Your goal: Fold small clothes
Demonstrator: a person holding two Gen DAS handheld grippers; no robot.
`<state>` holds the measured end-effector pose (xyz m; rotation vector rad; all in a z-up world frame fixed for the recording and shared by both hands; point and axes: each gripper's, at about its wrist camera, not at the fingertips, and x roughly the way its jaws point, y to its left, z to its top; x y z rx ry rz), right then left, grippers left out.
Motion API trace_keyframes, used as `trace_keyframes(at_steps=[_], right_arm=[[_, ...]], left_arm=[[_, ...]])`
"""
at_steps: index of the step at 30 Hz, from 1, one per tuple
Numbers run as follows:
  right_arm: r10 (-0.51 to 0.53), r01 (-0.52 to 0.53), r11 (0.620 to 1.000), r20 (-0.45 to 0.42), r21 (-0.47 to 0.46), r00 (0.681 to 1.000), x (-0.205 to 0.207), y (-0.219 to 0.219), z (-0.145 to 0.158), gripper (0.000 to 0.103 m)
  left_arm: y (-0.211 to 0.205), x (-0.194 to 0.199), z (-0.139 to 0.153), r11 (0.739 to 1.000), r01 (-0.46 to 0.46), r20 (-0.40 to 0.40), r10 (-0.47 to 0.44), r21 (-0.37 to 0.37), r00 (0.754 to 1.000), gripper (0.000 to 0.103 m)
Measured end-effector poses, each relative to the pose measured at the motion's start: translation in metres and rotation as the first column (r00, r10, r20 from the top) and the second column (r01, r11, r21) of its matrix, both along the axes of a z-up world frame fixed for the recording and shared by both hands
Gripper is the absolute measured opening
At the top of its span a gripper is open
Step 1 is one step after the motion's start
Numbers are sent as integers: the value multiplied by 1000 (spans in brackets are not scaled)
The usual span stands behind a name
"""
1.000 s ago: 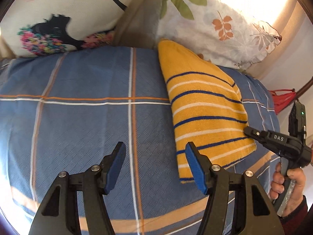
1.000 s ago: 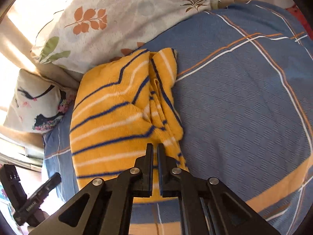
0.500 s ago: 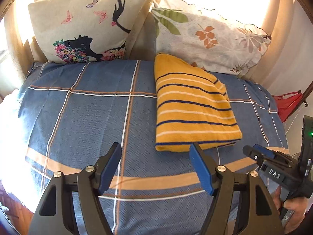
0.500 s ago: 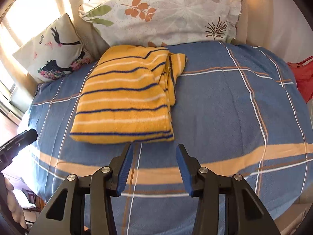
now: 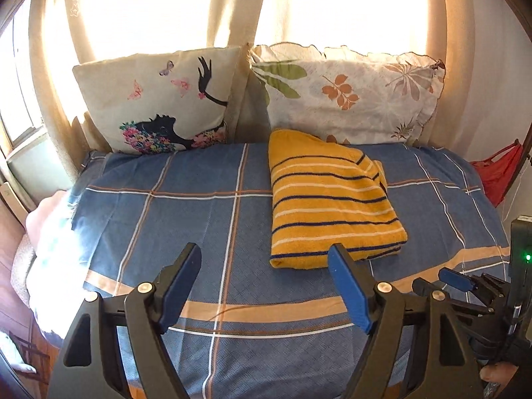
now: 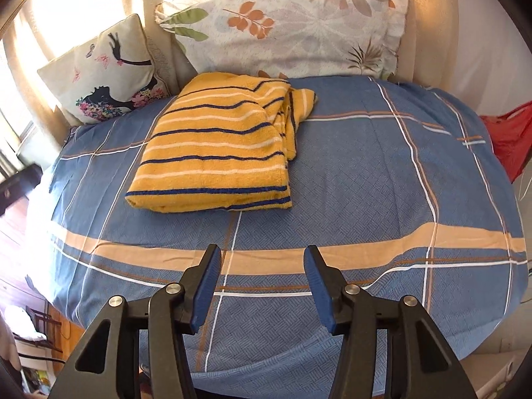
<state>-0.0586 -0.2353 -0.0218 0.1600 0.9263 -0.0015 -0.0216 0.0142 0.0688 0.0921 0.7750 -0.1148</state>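
Observation:
A yellow garment with navy and white stripes [image 5: 329,206] lies folded in a rectangle on the blue plaid bedsheet [image 5: 186,226], its far end against the pillows. It also shows in the right wrist view [image 6: 219,153], with a loose part bunched along its right side. My left gripper [image 5: 266,282] is open and empty, held back above the sheet's near edge. My right gripper [image 6: 261,282] is open and empty, also near the front edge; it appears at the lower right of the left wrist view [image 5: 465,286].
Two pillows lean at the back: one with a woman's silhouette [image 5: 166,99] and one with leaves [image 5: 349,96]. Curtains hang behind them. A red bag [image 5: 498,173] hangs off the right side. A wooden floor and furniture lie left of the bed [image 6: 20,232].
The right gripper let go of the garment and opened. Both grippers drew back from the garment toward the front edge of the bed, so the whole bed and pillows come into view.

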Motion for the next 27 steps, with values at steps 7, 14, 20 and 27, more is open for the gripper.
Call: trace_keyframes(at_steps=[7,14,20,27], right_arm=[[63,-58,995,67,-81,996,-8,24,13,58],[66,-56,994,111,-90,992,-10,28,23,58],[51,-41,995,108,-95,993,-10,27,23,59],[9,-3,997,72,-83,997,-6,15,13,60]], left_arm=[[7,-26,31,998,-59,200,53,27,978,95],[14,-39,52,998,-62,278,64,-18,958,103],[8,-20,30,997,-71,130,72,-14,989,103],[-1,-10,-10,998,-70,-42,70,4,997,103]])
